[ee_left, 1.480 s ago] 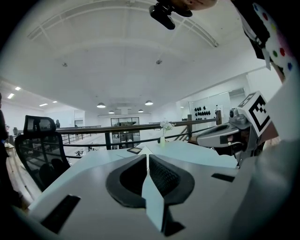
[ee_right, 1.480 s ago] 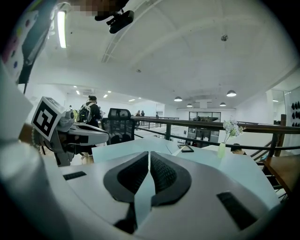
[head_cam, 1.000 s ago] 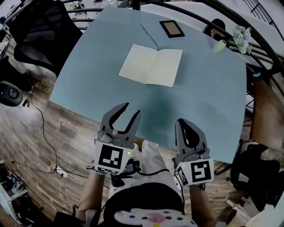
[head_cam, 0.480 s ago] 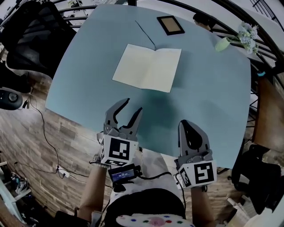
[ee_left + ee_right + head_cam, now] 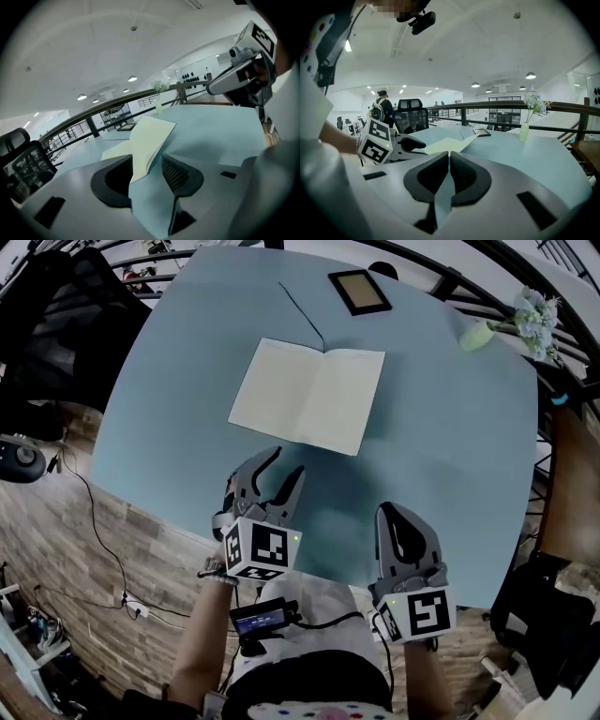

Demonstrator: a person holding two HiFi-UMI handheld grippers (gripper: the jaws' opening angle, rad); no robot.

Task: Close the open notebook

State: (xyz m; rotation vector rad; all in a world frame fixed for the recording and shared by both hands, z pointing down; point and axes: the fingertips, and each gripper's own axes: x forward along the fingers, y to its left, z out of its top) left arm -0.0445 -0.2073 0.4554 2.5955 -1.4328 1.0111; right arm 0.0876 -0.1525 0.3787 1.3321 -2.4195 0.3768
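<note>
**Open notebook lies flat; both grippers wait short of its near edge**

The notebook point(image 5: 307, 395) lies open and flat on the blue table point(image 5: 450, 437), both blank pages up and the spine fold running away from the person. All four of its edges are free, with nothing resting on the pages.

The left gripper point(image 5: 286, 461) hovers just short of the notebook's near edge, near the spine's end and not touching the paper. Its jaws have just been opening and now stand wide apart. Only bare tabletop lies between them, and the notebook shows beyond the tips in the left gripper view.

The right gripper point(image 5: 394, 512) sits further back from the notebook and off to its right, over the table's near edge. Its jaws are pressed together on nothing.

Bare table lies right of the notebook, and a narrower strip lies to its left before the table edge. Beyond the notebook's far edge, a thin dark line point(image 5: 302, 307) starts near the spine and runs away from it. A small dark frame point(image 5: 359, 291) lies flat further off. A vase of flowers point(image 5: 480, 334) stands well apart at the far right.
</note>
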